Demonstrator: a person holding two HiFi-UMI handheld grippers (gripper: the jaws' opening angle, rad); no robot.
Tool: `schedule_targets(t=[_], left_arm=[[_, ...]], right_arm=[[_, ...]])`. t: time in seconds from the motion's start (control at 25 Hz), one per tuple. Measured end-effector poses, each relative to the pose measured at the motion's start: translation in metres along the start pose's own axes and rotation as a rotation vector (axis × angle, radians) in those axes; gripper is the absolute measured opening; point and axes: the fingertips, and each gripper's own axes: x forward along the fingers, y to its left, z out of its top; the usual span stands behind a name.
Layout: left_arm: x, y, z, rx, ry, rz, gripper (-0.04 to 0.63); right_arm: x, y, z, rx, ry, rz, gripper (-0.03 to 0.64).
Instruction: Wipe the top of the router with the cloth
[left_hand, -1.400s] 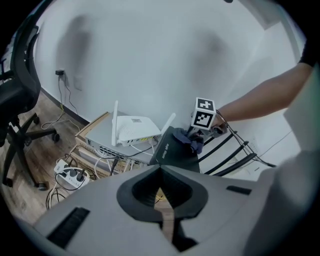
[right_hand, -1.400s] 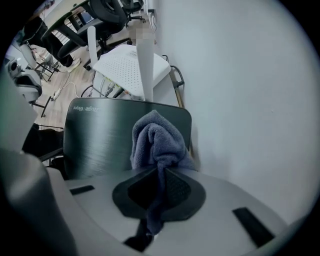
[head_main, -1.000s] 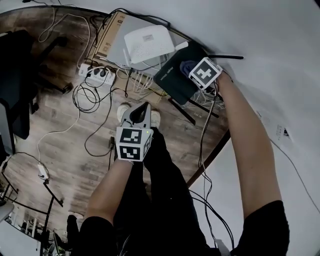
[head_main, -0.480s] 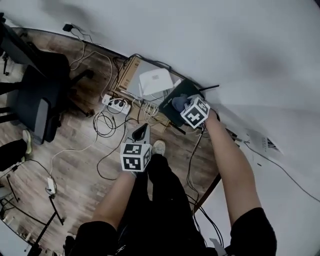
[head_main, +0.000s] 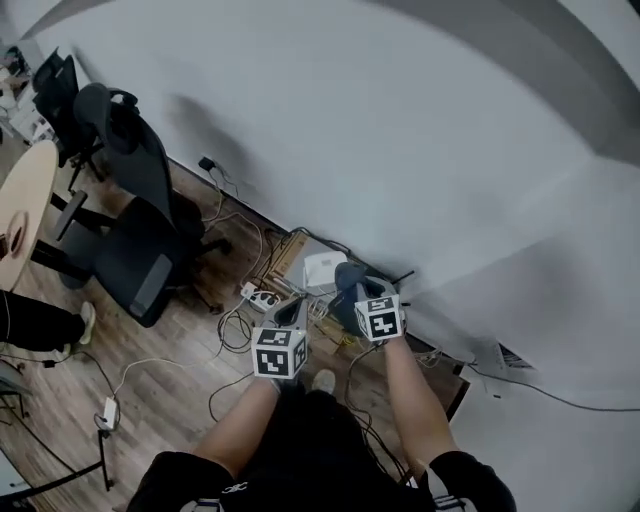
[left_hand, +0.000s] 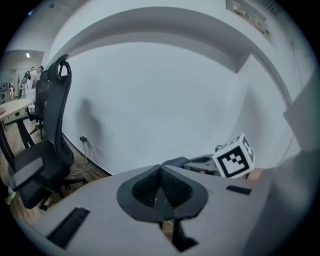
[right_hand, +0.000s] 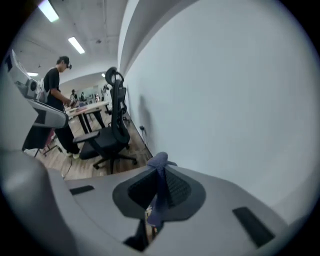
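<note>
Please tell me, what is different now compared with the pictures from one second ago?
The head view has swung up: more wall and an office chair now show. The right gripper, which pressed the cloth on the dark router, has lifted and now points along the wall. Unchanged: its jaws stay shut on the cloth, and the left gripper stays shut and empty.

A plain white wall (head_main: 400, 150) meets a wood-plank floor (head_main: 170, 350). A black office chair (head_main: 140, 230) stands near a pale round table (head_main: 30, 180). Strip lights (right_hand: 76, 45) glow overhead.
</note>
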Motion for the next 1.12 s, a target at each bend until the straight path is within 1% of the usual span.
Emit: schedule_targets(t=[0.16,0.28,0.4,0.52,0.64,0.72,0.8,0.92,1.12], left_arm=[[-0.041,-0.008,0.059,0.048,-0.106,0.031,-0.006],[-0.064,-0.013,0.103,0.110,-0.176,0.043,-0.006],[-0.081,-0.025,0.140,0.143,-0.234,0.018,-0.006],[-0.101,-0.051,0.174,0.178,-0.320,-0.017,-0.006],[-0.123,-0.073,0.202,0.243,-0.399,-0.043,-0.006],[-0.133,-0.084,0.214,0.269,-0.434,-0.061,-0.006],[-0.137,-0.095,0.225,0.282,-0.461,-0.089,-0.006],[-0.137,-0.106,0.232,0.290,-0.476,-0.130,-0.006],[-0.128,-0.112,0.233,0.310,-0.464,-0.155,-0.006]], right_arm=[[-0.070,0.016,0.054,0.089,-0.197,-0.010,0.005],[-0.118,0.024,0.097,0.130,-0.350,-0.018,0.005],[-0.167,0.023,0.133,0.140,-0.501,-0.044,0.005],[-0.225,0.014,0.164,0.140,-0.665,-0.063,0.005],[-0.276,0.004,0.188,0.132,-0.796,-0.134,0.005],[-0.301,-0.005,0.198,0.135,-0.839,-0.192,0.005],[-0.315,-0.015,0.204,0.147,-0.849,-0.232,0.005],[-0.324,-0.024,0.209,0.173,-0.861,-0.257,0.005],[-0.321,-0.032,0.209,0.201,-0.859,-0.279,0.005]])
